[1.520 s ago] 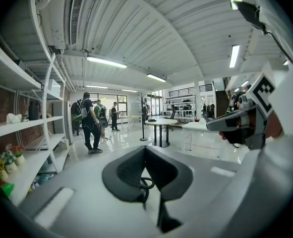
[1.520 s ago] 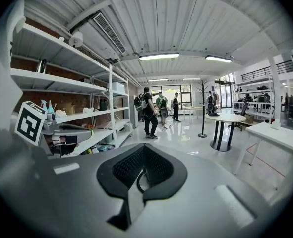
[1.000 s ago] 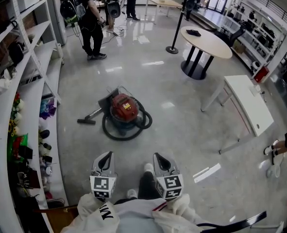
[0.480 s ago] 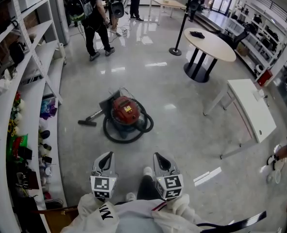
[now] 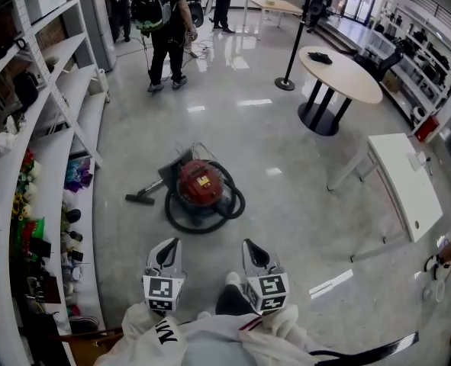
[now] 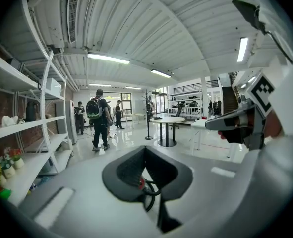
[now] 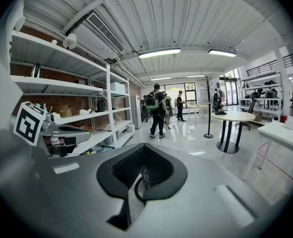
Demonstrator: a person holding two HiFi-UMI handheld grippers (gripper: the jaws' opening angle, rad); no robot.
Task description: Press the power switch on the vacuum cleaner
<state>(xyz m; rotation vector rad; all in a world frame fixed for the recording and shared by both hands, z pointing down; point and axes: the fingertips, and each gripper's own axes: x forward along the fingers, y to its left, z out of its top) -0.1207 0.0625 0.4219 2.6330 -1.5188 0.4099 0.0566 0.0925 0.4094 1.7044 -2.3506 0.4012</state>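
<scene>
The red vacuum cleaner [image 5: 199,181] lies on the grey floor ahead of me, its black hose [image 5: 233,204] coiled round it and its floor nozzle [image 5: 140,198] sticking out to the left. My left gripper [image 5: 165,250] and right gripper [image 5: 254,250] are held side by side low in the head view, well short of the vacuum cleaner. Both are shut with nothing in them. In the left gripper view a bit of the red body [image 6: 142,183] shows past the left gripper [image 6: 146,172]. The right gripper [image 7: 142,170] shows only a loop of hose [image 7: 138,186] beyond it. I cannot make out the power switch.
Long white shelves [image 5: 53,166] full of small items run along the left. A round table [image 5: 339,73] and a white rectangular table [image 5: 401,181] stand to the right. A person with a backpack [image 5: 164,29] and a pole stand [image 5: 290,52] are at the back.
The view has advanced over the floor, so the vacuum cleaner sits slightly lower and nearer. The people at the back have walked on. Both grippers hold the same pose.
</scene>
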